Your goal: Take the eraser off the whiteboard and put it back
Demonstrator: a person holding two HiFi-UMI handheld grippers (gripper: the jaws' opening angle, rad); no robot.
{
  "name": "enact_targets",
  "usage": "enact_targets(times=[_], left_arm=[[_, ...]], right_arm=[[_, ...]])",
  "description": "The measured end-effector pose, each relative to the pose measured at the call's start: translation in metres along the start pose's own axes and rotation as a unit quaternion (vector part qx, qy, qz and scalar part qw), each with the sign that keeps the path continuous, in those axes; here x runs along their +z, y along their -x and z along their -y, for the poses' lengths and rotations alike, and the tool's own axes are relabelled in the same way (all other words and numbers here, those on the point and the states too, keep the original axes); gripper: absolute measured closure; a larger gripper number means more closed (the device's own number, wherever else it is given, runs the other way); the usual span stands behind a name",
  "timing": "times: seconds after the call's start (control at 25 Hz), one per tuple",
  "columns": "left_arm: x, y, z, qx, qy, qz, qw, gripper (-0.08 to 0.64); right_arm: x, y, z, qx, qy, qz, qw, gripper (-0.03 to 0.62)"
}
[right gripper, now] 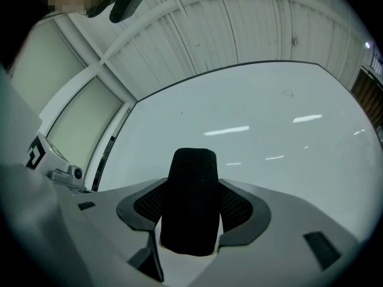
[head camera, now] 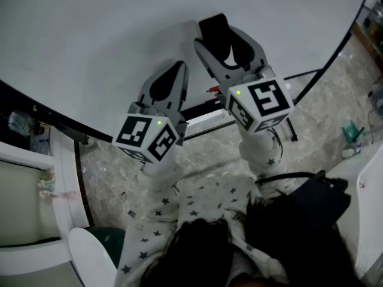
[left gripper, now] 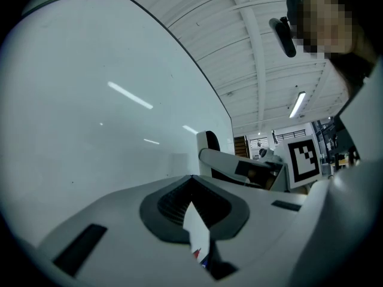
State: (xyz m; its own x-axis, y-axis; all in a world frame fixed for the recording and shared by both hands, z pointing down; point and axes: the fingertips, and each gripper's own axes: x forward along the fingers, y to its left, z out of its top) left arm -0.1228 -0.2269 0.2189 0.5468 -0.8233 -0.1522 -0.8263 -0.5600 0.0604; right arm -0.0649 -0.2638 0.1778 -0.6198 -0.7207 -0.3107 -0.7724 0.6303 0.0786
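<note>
Eraser [right gripper: 190, 202], black, stands between the jaws of my right claw [head camera: 222, 40], which grips it by its sides close in front of the whiteboard [head camera: 119, 34]; my left claw [head camera: 173, 76] hovers just beside it, narrow, jaw tips together and empty

The whiteboard [head camera: 119, 28] fills all the space ahead of me, flat and bare. My right gripper [head camera: 222, 42], clamped on the eraser [head camera: 214, 28], has open board around it. My left gripper [head camera: 173, 70] crowds in just beside it, and the tray [head camera: 203, 118] lies below both.
</note>
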Motion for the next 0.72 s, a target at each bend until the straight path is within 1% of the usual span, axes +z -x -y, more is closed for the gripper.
enact_targets(times=[0.16, 0.36, 0.56, 0.72], left_arm=[[-0.001, -0.005, 0.004, 0.000, 0.001, -0.002, 1.0000, 0.558], [-0.002, -0.007, 0.008, 0.003, -0.003, -0.004, 1.0000, 0.558], [-0.005, -0.008, 0.009, 0.007, -0.001, -0.005, 1.0000, 0.559], [-0.007, -0.010, 0.010, 0.005, -0.001, -0.008, 1.0000, 0.560]], right_arm=[[0.008, -0.007, 0.005, -0.014, 0.029, 0.009, 0.999, 0.337], [0.011, -0.008, 0.014, -0.041, 0.057, 0.011, 0.997, 0.336], [0.015, -0.006, 0.023, -0.061, 0.064, 0.023, 0.996, 0.336], [0.015, -0.007, 0.028, -0.071, 0.069, 0.022, 0.995, 0.336]])
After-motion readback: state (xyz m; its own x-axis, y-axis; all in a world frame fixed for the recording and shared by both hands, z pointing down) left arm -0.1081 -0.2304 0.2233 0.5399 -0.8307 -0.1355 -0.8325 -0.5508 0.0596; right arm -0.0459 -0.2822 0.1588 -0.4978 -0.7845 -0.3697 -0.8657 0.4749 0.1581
